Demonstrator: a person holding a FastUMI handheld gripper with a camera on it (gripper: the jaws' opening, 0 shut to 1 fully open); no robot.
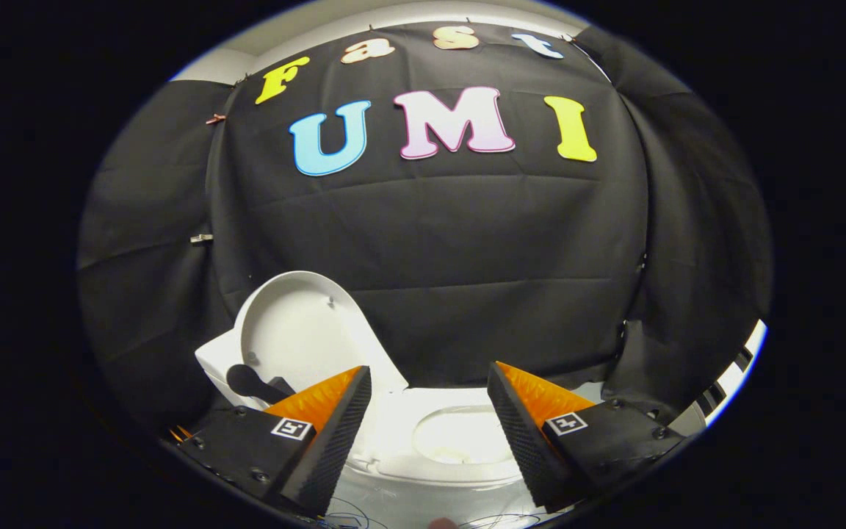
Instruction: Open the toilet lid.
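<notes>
Here, off to the left beyond my left finger, the lid [298,334] stands raised, its pale inner face turned toward me and leaning back against the black cloth wall [430,242]. Just below it, beside the tip of that finger, a dark rounded piece [247,380] sits at the tank's [214,364] edge; I cannot tell what it is. My tongs [429,386] are spread wide, with nothing between the fingers and neither one touching the toilet. In the gap between them, and a little lower, lies the white seat [401,419] with the open bowl [460,437] showing through its ring, nearer the right finger than the left. A few thin wires [349,507] trail across the white surface just under the fingers. Past the right finger the cloth hangs in folds, and at its far right a strip of light and dark stripes [724,382] peeks out beside it.
</notes>
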